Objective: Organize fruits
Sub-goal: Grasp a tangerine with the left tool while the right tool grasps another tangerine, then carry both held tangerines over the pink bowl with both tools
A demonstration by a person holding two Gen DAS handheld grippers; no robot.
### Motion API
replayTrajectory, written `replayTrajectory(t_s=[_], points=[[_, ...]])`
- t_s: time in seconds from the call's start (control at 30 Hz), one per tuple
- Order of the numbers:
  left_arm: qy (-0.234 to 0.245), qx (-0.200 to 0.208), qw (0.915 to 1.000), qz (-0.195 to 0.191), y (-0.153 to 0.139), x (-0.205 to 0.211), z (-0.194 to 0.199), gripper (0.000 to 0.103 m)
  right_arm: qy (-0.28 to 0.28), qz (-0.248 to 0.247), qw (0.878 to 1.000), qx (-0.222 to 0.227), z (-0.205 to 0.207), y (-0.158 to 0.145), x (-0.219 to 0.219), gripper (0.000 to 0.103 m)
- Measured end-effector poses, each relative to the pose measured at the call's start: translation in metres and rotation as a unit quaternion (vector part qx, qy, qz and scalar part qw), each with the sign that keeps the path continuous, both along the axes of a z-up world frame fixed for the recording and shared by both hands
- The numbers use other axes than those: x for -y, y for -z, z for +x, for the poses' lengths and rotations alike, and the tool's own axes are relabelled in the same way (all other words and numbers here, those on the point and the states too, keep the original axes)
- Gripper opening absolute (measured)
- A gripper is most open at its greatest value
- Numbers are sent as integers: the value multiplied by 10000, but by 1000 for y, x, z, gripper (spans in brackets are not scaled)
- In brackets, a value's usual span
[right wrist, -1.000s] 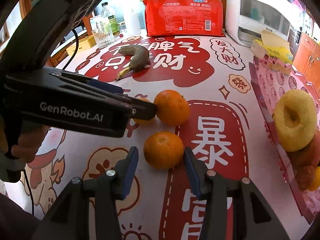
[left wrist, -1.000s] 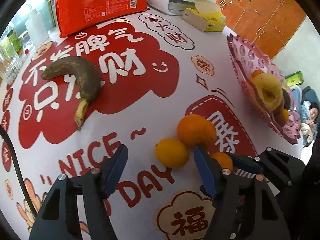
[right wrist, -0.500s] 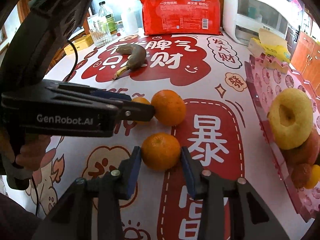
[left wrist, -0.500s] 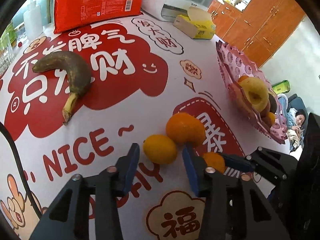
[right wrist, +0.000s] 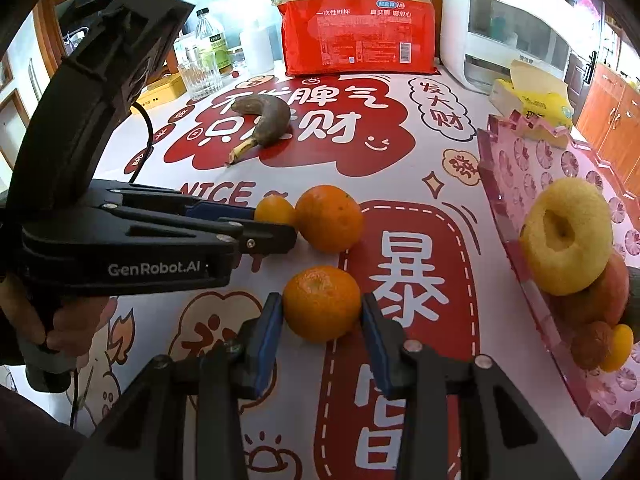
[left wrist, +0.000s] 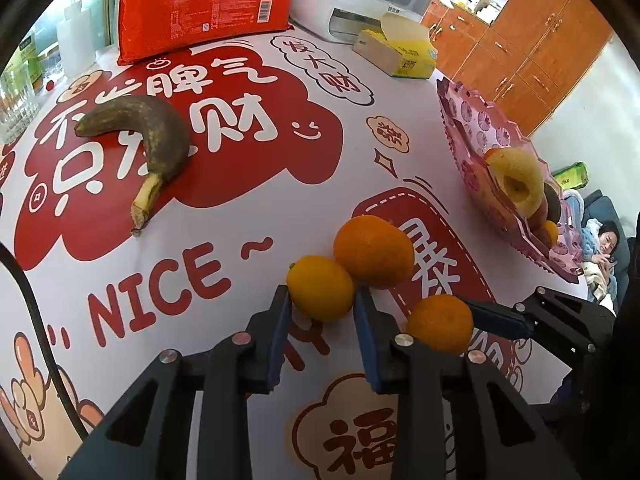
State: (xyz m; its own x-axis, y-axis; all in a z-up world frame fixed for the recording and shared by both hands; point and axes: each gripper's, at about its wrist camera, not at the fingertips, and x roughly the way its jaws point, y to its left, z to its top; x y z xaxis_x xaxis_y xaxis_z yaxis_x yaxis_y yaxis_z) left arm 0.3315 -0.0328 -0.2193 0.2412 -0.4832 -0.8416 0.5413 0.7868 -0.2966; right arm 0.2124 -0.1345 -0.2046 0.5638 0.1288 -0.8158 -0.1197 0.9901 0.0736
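- Our left gripper (left wrist: 320, 300) has its jaws clenched on a small yellow-orange citrus (left wrist: 320, 288); they have just been closing, with that fruit between them, and the blue pads now press its two sides.
- Our right gripper (right wrist: 322, 312) has its jaws clenched on a mandarin (right wrist: 322, 304), which sits on the surface (right wrist: 400, 168).
- A larger orange (right wrist: 329, 218) lies touching the small citrus, just beyond the mandarin.
- Farther off, a dark, overripe banana (left wrist: 144, 140) lies alone on the red print of the surface cover.
- At the right edge stands a pink patterned fruit tray (right wrist: 532, 160) holding a yellow apple (right wrist: 566, 236) and other fruit beneath it.
- At the back we see a red pack of paper cups (right wrist: 360, 28), a white appliance (right wrist: 508, 28) and a yellow tissue box (left wrist: 400, 54).
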Motion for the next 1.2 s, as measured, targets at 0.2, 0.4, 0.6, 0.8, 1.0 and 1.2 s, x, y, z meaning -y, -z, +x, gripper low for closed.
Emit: replayTrajectory(t_s=[0.2, 0.4, 0.6, 0.8, 1.0, 1.2], points=[[-183, 47, 9997, -129, -11, -9, -7, 29, 13, 20, 10000, 53, -3, -5, 1, 40], [-366, 131, 9989, -271, -29, -14, -22, 29, -46, 74, 9997, 209, -10, -16, 1, 40], [-485, 258, 9978, -361, -49, -11, -42, 29, -135, 173, 9990, 385, -21, -29, 5, 40], [-565, 385, 9966, -456, -72, -3, -62, 29, -218, 251, 9977, 591, -37, -46, 14, 39], [-594, 489, 9956, -542, -92, 12, -80, 29, -238, 360, 9961, 770, -54, -66, 31, 38], [-618, 588, 9941, -675, -110, 34, -96, 29, -276, 339, 9944, 958, -69, -82, 54, 38]])
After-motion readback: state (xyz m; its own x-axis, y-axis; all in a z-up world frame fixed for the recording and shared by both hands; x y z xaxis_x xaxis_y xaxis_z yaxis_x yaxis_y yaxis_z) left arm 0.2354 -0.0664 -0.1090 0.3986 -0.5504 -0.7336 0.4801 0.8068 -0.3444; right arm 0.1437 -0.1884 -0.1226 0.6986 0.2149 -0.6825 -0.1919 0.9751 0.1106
